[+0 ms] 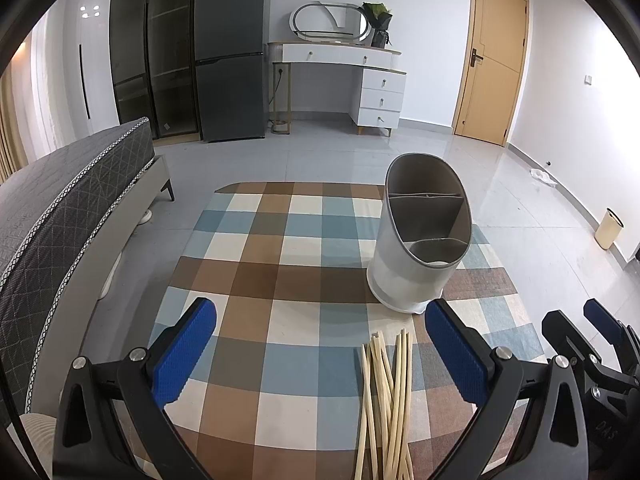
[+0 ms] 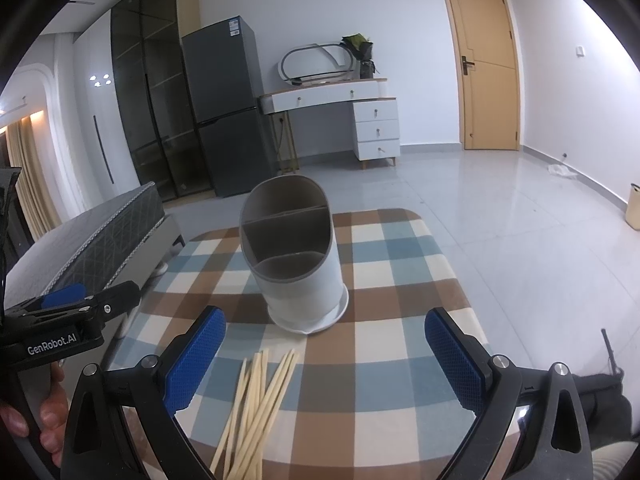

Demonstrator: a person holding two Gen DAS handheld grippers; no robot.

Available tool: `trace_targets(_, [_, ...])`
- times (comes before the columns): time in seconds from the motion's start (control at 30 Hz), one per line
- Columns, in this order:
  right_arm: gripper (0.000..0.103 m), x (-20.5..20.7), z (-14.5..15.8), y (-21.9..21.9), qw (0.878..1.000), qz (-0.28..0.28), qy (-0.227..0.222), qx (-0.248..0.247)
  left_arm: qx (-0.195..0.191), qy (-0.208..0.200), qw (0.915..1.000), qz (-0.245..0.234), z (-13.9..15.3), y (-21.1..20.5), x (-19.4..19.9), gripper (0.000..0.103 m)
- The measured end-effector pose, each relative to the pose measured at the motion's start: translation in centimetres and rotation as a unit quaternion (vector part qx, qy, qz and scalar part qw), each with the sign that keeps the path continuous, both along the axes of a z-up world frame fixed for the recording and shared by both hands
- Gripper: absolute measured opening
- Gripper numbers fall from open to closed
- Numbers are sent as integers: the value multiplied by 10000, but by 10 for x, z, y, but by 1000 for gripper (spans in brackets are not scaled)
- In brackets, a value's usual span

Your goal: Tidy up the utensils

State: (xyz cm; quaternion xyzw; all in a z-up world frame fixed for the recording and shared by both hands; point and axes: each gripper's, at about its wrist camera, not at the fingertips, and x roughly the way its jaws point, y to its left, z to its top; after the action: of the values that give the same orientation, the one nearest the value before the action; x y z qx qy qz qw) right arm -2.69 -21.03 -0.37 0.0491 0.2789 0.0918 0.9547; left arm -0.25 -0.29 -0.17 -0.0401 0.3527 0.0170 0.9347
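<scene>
On the left a bed (image 1: 60, 216) runs alongside the table, which is covered by a checked cloth (image 1: 280, 272) in blue, brown and cream. The left gripper (image 1: 320, 344) hovers low over the near part of that cloth, its blue-padded fingers spread wide with nothing between them. Just to the right of its centre, a loose bundle of pale chopsticks (image 1: 386, 400) lies flat on the cloth, the sticks crossing one another, their tips pointing toward the holder. Further back and to the right stands the holder (image 1: 420, 240), a white oval tub with a grey lining, upright, divided into compartments; every compartment visible looks empty. The right gripper (image 2: 326, 344) is rightmost, beside the left one, also spread wide and empty, with the chopsticks (image 2: 256, 396) lying toward its left finger and the holder (image 2: 296, 256) straight ahead.

By my reading the job has not started: no chopstick is in the holder and none is gripped. All of it is left, namely closing one gripper on the sticks, lifting them, and standing them in a compartment, most likely in several trips since the bundle is loose and splayed
</scene>
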Motion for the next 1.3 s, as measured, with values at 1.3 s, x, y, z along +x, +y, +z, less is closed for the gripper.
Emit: trace_targets(1.3, [101,16,-10,-8,9989,-254,362,155,-589,1039,9924,-309,-45,4,25,101])
